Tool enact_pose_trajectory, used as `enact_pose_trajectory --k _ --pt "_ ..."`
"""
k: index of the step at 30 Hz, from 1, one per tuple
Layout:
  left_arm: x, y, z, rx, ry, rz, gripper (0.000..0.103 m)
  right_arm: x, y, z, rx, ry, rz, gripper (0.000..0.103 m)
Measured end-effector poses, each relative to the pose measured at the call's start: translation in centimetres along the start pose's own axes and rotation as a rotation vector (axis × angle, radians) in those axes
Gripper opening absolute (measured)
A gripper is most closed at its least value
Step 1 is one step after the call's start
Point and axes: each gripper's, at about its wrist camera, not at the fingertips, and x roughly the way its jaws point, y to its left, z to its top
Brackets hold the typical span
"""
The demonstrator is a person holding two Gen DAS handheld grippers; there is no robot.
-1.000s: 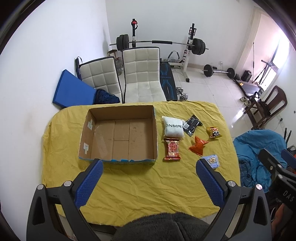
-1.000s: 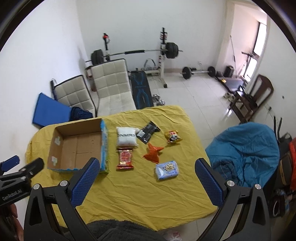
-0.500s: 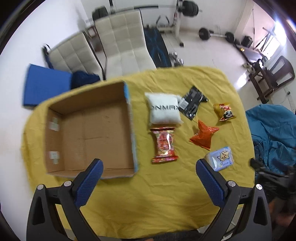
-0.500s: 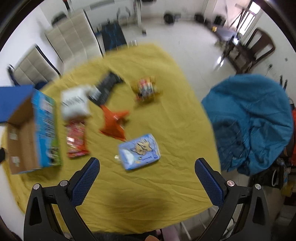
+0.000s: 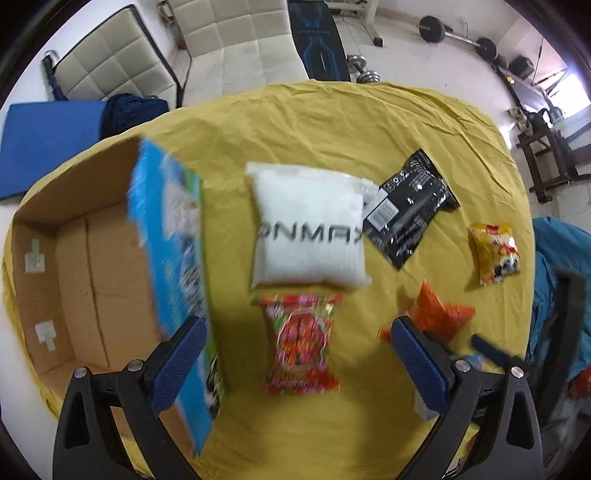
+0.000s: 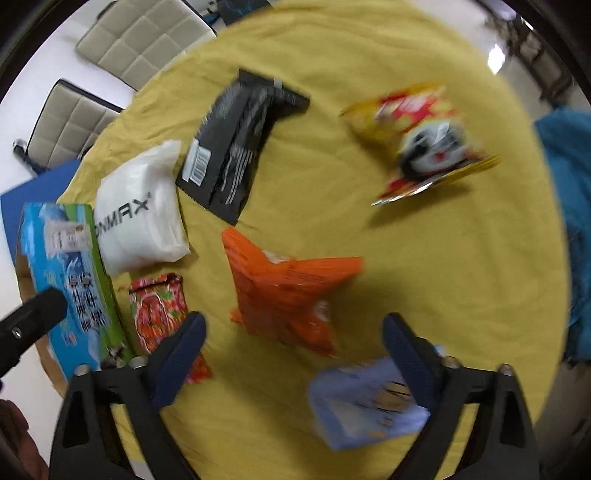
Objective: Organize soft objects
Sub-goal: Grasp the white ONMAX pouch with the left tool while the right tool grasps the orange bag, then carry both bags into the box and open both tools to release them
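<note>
Soft packets lie on a yellow cloth [image 5: 332, 122]. A white pillow bag [image 5: 308, 229] [image 6: 142, 214] is beside an open cardboard box [image 5: 85, 266] [image 6: 70, 280]. A red floral packet [image 5: 301, 339] [image 6: 159, 314] lies below the white bag. A black pouch [image 5: 410, 206] [image 6: 240, 144], an orange packet [image 5: 439, 317] [image 6: 288, 291], a yellow panda snack bag [image 5: 495, 251] [image 6: 421, 140] and a light blue packet [image 6: 365, 398] lie to the right. My left gripper [image 5: 295, 354] is open above the red packet. My right gripper [image 6: 291, 354] is open above the orange packet's near edge.
Two white padded chairs [image 5: 177, 48], a blue mat [image 5: 44, 136] and gym weights [image 5: 439, 29] stand beyond the table. A blue-covered seat [image 6: 569, 221] is at the table's right. The left gripper's body [image 6: 26, 328] shows at the right wrist view's left edge.
Both grippers have dropped down and forward toward the table. The left now hangs over the red packet, the right over the orange one. Both stay open.
</note>
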Motion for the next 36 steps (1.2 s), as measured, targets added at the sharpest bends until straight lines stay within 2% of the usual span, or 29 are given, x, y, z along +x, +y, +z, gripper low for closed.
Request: enact_pose_trajectory --k 1,2,3,8,12,13,14,17,23,26,30,36 --pt "0.6 -0.4 0.8 0.01 0.012 0.01 0.103 1.0 0.1 0.2 0.019 0.026 0.004 0.073" --pt "1.0 -0.6 1.4 0.016 0.017 0.015 0.103 1.9 0.1 0.4 0.039 0.057 0.002 0.057" --pt "1.5 -1.0 2.1 0.024 0.026 0.024 0.103 2.6 0.1 0.6 0.053 0.08 0.003 0.055" --pt "4.7 -1.9 5.3 0.054 0.104 0.04 0.103 2.1 -0.6 1.9 0.05 0.126 0.027 0.048" --pt "7.8 -1.5 7.1 0.054 0.175 0.034 0.103 0.7 -0.7 4.1 -0.002 0.139 -0.026 0.047" --pt "8.8 -1.3 7.5 0.05 0.197 0.02 0.1 0.6 -0.6 4.5 -0.01 0.14 -0.034 0.047" --pt "9.5 -1.2 7.8 0.052 0.207 0.012 0.083 0.5 -0.3 5.0 -0.023 0.136 -0.046 0.047" --pt "10.8 -0.5 8.2 0.05 0.211 -0.006 0.08 0.7 0.5 5.8 -0.027 0.123 -0.067 0.048" --pt "9.9 0.1 7.3 0.055 0.151 0.004 0.074 3.1 1.7 5.2 0.074 0.145 -0.048 0.049" --pt "9.0 0.4 6.4 0.05 0.131 0.02 0.073 3.0 2.3 4.6 0.104 0.106 -0.052 0.041" --pt "6.6 1.3 4.9 0.044 0.064 0.015 0.072 1.8 3.4 3.9 0.077 0.081 -0.052 0.037" --pt "1.4 2.0 1.7 0.034 -0.038 -0.017 0.072 -2.8 6.2 2.4 -0.003 0.019 -0.05 0.036"
